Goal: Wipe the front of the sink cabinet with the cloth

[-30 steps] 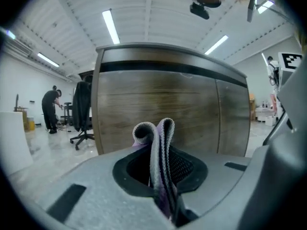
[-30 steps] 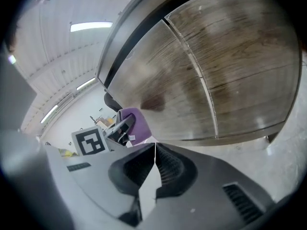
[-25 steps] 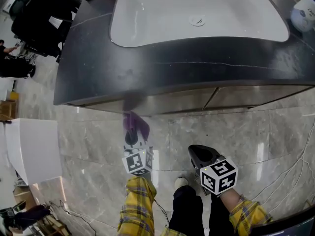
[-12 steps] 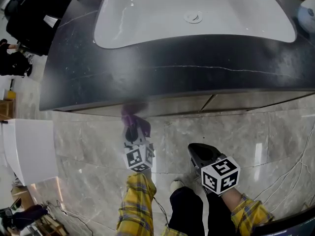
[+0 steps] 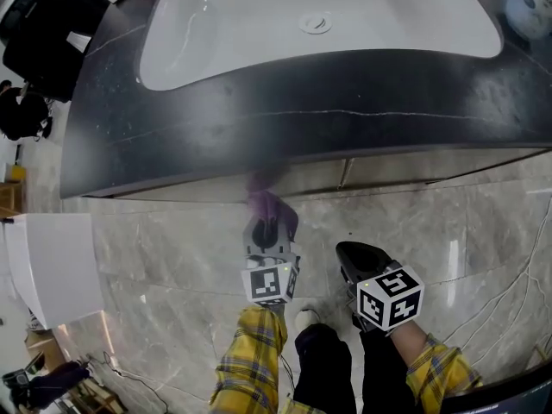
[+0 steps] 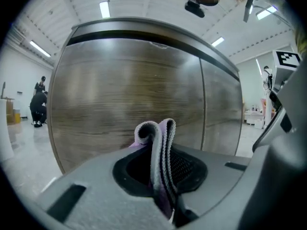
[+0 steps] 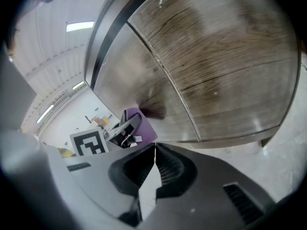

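Yellow plaid sleeves (image 5: 250, 352) sit nearest the head camera, each ending in a grey two-jaw gripper with a marker cube.

The left gripper (image 6: 160, 163) reaches forward under the counter's overhang. Its jaws are clamped on a folded purple and grey microfibre cloth (image 6: 161, 135), whose doubled edge stands out past the tips. That hold probably lets the fabric, not the plastic, meet the wood.

The right gripper (image 7: 154, 150) hangs lower and further back, beside the person's leg. Its jaws are pressed together at the tips with nothing between them. I judge it is simply parked out of the wiping path.

Beyond the cloth is the brown wood-grain front of the sink cabinet (image 6: 129, 85), and the left gripper is aimed squarely at it. In the right gripper view the cloth's far end seems to meet the panel left of the door seam, but firm contact cannot be confirmed.

Above the cabinet front runs the dark stone countertop (image 5: 259, 119), and farthest off lies the white oval sink basin (image 5: 362, 24). Glossy grey marble floor (image 5: 164, 257) spreads beneath everything.

Counted:
- Two grippers
- One cloth
- Two cabinet door panels, divided by one vertical seam
- One basin with one drain
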Demonstrator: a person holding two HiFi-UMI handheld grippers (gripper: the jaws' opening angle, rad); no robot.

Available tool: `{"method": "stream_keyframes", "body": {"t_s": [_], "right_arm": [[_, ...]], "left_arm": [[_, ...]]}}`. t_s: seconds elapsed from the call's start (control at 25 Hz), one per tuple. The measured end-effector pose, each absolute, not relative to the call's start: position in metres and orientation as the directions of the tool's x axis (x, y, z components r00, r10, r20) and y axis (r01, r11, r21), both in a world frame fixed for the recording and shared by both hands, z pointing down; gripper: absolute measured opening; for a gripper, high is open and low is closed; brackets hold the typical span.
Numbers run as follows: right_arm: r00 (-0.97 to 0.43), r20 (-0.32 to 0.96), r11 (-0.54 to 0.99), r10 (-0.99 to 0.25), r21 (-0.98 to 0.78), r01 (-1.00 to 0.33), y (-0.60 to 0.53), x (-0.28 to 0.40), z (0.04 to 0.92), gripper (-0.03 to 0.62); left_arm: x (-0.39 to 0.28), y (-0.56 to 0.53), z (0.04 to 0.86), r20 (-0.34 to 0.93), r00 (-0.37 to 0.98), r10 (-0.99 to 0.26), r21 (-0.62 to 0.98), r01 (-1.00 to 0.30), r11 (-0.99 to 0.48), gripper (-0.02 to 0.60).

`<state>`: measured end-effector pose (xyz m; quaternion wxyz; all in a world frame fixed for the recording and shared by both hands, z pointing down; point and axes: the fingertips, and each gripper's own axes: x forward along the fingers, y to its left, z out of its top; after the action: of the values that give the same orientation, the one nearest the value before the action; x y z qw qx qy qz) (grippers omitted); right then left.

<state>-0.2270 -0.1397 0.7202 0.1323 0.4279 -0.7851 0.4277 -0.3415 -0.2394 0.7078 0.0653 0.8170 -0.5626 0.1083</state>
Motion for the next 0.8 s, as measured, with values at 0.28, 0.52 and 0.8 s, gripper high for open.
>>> {"method": "stream_keyframes", "body": {"t_s": [0.28,0.52,0.8], "right_arm": [[-0.580,0.577,0.255,-0.575,-0.547,-0.797,-0.145,-0.215,0.723,0.006],[-0.566,0.586,0.254,-0.580,-0.529,-0.809,-0.149,-0.204,0.725,0.006],[-0.544,0.616,0.225,-0.570,-0.520,-0.824,-0.143,-0.192,0.728,0.006]], "left_arm": [[-0.295,-0.237,0.690,0.196,0.423,-0.885,0.028,-0.904,-0.426,0.041],[-0.260,-0.234,0.688,0.185,0.499,-0.847,-0.004,-0.861,-0.508,0.041],[-0.222,-0.227,0.687,0.191,0.570,-0.800,0.000,-0.814,-0.580,0.041]]}}
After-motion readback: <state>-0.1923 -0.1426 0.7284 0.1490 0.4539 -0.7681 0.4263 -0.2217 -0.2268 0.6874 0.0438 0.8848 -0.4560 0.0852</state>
